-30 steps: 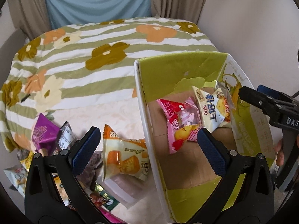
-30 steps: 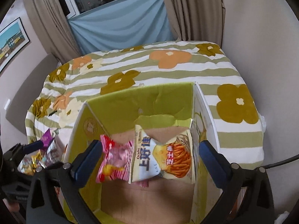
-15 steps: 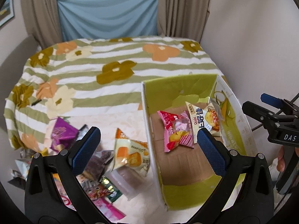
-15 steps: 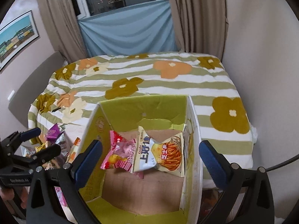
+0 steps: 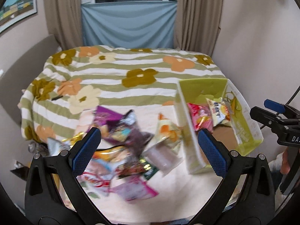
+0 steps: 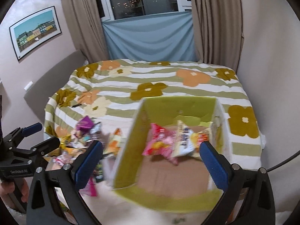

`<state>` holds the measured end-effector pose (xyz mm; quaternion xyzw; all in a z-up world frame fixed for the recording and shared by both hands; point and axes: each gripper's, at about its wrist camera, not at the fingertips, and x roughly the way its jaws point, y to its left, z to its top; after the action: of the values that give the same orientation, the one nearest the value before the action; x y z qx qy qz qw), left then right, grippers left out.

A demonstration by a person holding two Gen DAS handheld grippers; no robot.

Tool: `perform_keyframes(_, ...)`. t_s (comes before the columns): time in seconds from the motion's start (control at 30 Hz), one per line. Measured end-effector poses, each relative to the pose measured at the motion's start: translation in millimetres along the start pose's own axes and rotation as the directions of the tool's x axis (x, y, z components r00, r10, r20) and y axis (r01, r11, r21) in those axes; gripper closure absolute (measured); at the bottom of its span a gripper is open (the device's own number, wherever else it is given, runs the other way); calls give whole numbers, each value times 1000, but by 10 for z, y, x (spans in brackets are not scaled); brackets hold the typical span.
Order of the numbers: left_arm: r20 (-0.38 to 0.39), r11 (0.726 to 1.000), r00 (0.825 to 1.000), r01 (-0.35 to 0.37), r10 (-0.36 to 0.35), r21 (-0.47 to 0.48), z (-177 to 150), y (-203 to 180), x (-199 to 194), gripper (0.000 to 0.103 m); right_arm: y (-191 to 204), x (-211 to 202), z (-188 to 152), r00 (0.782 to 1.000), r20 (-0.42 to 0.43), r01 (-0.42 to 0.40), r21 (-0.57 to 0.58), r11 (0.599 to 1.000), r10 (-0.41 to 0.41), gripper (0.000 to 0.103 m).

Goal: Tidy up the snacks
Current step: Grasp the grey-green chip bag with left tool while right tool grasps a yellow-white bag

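Two grippers hang above the bed, both spread wide with nothing between their blue pads. The left gripper [image 5: 149, 150] hovers over a loose pile of snack packets [image 5: 121, 150] on the pale cloth, its right pad [image 5: 211, 154] near the left wall of the green cardboard box [image 5: 189, 150]. The pile is blurred, but a purple packet [image 5: 105, 117] lies at its far edge and an orange-and-white packet [image 5: 167, 131] sits just beside the box wall. The right gripper [image 6: 151, 164] hovers over the open box [image 6: 178, 110], where a pink packet [image 6: 159, 143] and a white-and-orange chip bag [image 6: 187, 140] lie on the brown floor toward the far wall, touching each other. Beyond the box spreads a striped, flowered bedspread [image 6: 150, 75], with beige curtains [image 6: 211, 22], a blue cloth [image 6: 150, 39] under the window, and a framed picture [image 6: 35, 31] on the left wall.
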<state>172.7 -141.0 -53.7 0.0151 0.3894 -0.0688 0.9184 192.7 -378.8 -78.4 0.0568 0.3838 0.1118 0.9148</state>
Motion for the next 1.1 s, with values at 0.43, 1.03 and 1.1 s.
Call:
perform_keyframes(0.43,-16,997,998,-55,54,-63,-481,1612,-406,1,1444,192,-392,999,2,-47,14,999,47,0)
perform_keyframes(1.03,-232,983,972,-10,-33,-183,-954,2568,858,1,2218,1312,-847,990,-137,-22,8,1000,23,0)
perform_keyframes(1.1,-259,981,966,-26,-26,-195,-996,2566,1055,1,2207,1462,-885,987,-159,-22,-5,1000,21,0)
